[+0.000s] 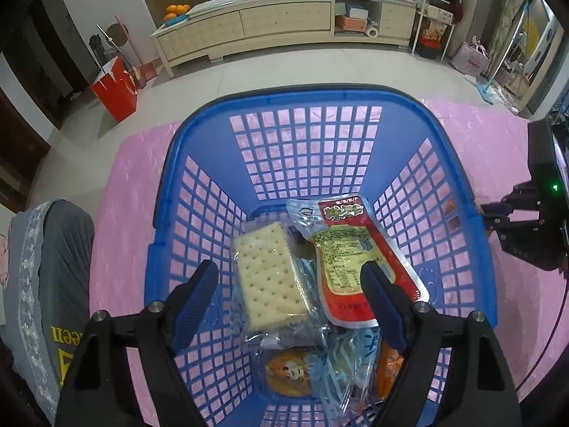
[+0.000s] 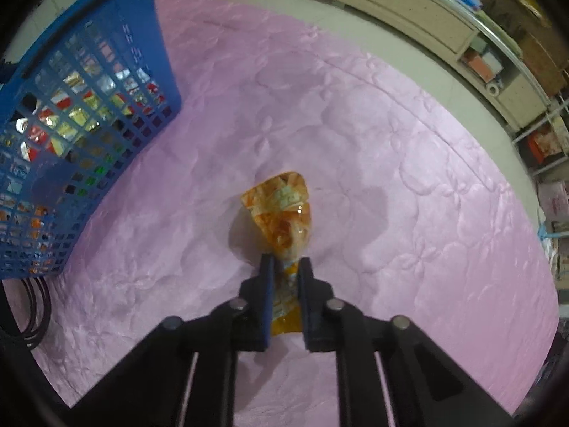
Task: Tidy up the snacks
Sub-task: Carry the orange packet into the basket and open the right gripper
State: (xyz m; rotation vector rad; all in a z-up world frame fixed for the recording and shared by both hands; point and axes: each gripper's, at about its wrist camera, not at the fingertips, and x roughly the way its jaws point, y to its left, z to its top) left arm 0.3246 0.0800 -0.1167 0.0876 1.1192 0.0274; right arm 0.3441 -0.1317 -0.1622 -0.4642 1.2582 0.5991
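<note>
Snacks lie in two places: most are piled in the blue plastic basket point(image 1: 355, 99), which stands on the pink quilted cover point(image 2: 355, 124) of the desk, and one lies out on the cover to the basket's right. Inside the basket a cracker pack point(image 1: 270, 277) in clear wrap lies beside a red and yellow pouch point(image 1: 359, 256), with a cartoon-printed packet point(image 1: 288, 373) and other wrappers beneath them. The left gripper point(image 1: 290, 281) hangs above the basket's contents, its jaws wide apart and holding nothing. The right gripper point(image 2: 286, 267) points down at the cover with its jaws drawn narrow, pinching the near end of the orange snack packet point(image 2: 284, 210), which rests on the cover.
</note>
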